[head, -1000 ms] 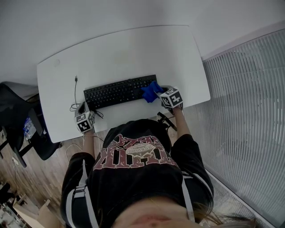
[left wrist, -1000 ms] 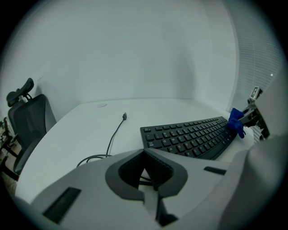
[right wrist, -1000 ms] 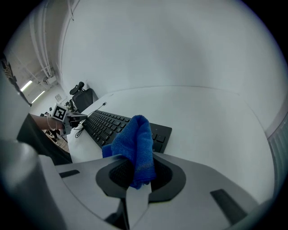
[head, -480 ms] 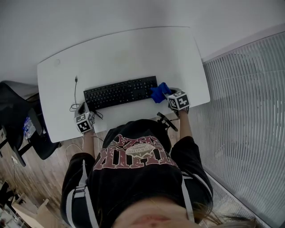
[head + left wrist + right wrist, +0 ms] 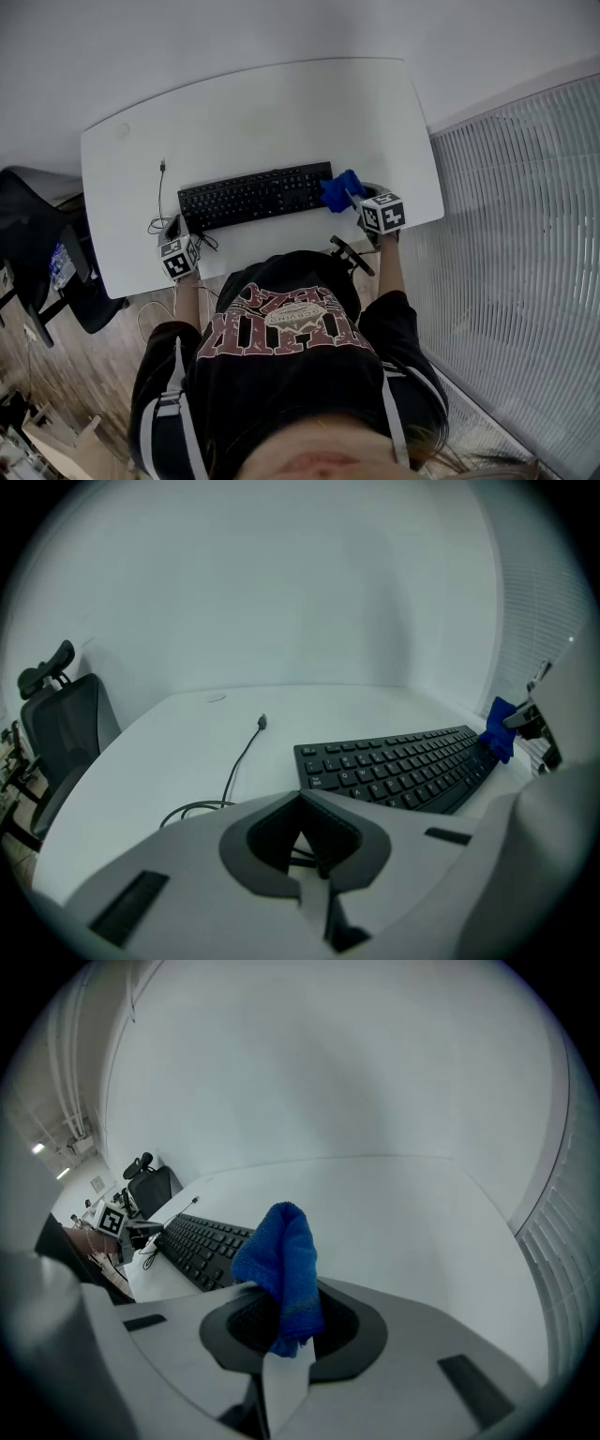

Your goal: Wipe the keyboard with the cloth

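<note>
The right gripper (image 5: 286, 1335) has its jaws closed on the cloth (image 5: 281, 1265) — a blue bunch that stands up from between them. In the head view the cloth (image 5: 339, 190) is at the right end of the keyboard (image 5: 253, 197), near the front right edge of the desk (image 5: 262, 112). I cannot tell whether the cloth touches the keys. The right gripper (image 5: 354, 199) comes in from the front right, over the desk edge.

The keyboard is black and lies across the middle of the desk, tilted a little, its right end farther from the person.

The left gripper (image 5: 306, 832) has its jaws together, with nothing between them. In the head view it (image 5: 176, 234) is at the front left edge of the desk, just beside the left end of the keyboard. A thin cable (image 5: 239, 761) runs from a loop near this gripper toward the back of the desk — its plug lies free on the surface. A dark chair (image 5: 37, 244) stands to the left of the desk.
</note>
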A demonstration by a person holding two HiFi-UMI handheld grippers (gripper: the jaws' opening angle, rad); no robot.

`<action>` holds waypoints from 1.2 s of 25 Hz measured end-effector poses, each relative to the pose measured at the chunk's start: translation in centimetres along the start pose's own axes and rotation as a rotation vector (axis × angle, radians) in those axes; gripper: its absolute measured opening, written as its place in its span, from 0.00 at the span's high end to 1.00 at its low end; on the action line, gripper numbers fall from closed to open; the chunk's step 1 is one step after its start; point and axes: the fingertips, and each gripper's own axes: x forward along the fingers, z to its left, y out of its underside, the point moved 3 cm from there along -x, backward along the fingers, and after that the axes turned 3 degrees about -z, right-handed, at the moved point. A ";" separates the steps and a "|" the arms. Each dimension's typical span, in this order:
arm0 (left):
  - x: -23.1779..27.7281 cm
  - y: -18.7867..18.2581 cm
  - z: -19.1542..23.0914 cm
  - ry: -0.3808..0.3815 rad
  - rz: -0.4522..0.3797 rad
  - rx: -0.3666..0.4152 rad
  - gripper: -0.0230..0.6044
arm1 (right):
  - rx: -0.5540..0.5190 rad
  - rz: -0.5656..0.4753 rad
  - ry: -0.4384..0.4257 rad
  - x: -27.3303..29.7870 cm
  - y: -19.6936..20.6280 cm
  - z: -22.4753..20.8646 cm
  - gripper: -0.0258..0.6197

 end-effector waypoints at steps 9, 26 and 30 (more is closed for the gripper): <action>-0.4 -2.0 -1.6 0.027 -0.050 0.017 0.91 | -0.079 -0.089 -0.020 -0.4 -4.7 3.2 0.86; -0.3 -11.1 -12.0 0.246 -0.233 0.104 0.91 | -0.253 -0.214 -0.196 4.3 -13.5 13.0 0.86; -1.3 -13.9 -14.5 0.296 -0.294 0.132 0.91 | -0.275 -0.272 -0.216 4.4 -16.1 15.2 0.86</action>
